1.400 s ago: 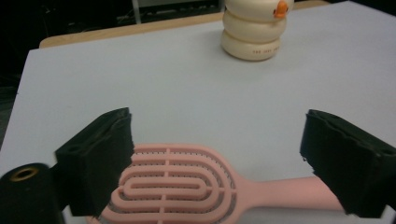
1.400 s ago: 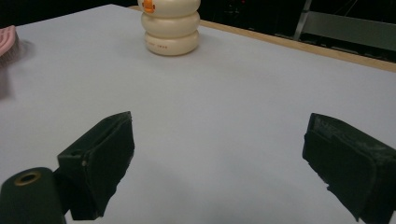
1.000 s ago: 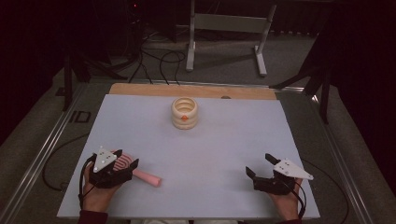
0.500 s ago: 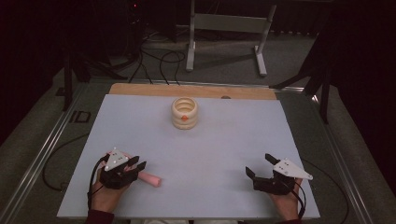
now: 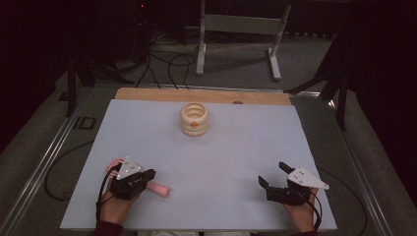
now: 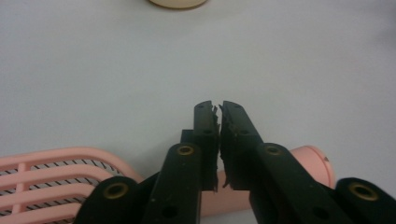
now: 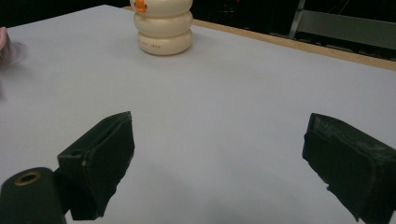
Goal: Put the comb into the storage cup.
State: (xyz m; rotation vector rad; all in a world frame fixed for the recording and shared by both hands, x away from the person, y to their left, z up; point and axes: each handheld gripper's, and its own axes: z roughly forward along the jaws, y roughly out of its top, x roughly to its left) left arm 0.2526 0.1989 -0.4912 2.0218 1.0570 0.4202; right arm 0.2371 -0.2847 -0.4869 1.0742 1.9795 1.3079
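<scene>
A pink tool lies at the front left of the white table (image 5: 236, 147), its slotted head (image 6: 56, 182) at one end and its round handle (image 6: 310, 163) at the other. My left gripper (image 5: 150, 173) sits over that handle (image 5: 160, 189). Its jaws have just been closing and now meet at the tips (image 6: 219, 108) with nothing between them; the handle runs beneath them. My right gripper (image 5: 271, 173) rests at the front right, open (image 7: 219, 140) and empty. A cream ringed pot (image 5: 194, 119) with an orange spot stands at mid-back, upright (image 7: 162, 28).
A wooden strip (image 5: 201, 95) edges the table's far side. Beyond it stand a metal frame (image 5: 236, 39) and floor cables (image 5: 162, 64). Rails run along both sides of the table.
My left gripper has shifted right along the pink tool toward its handle end, and its jaws have gone from apart to shut. The right gripper and the pot have not moved.
</scene>
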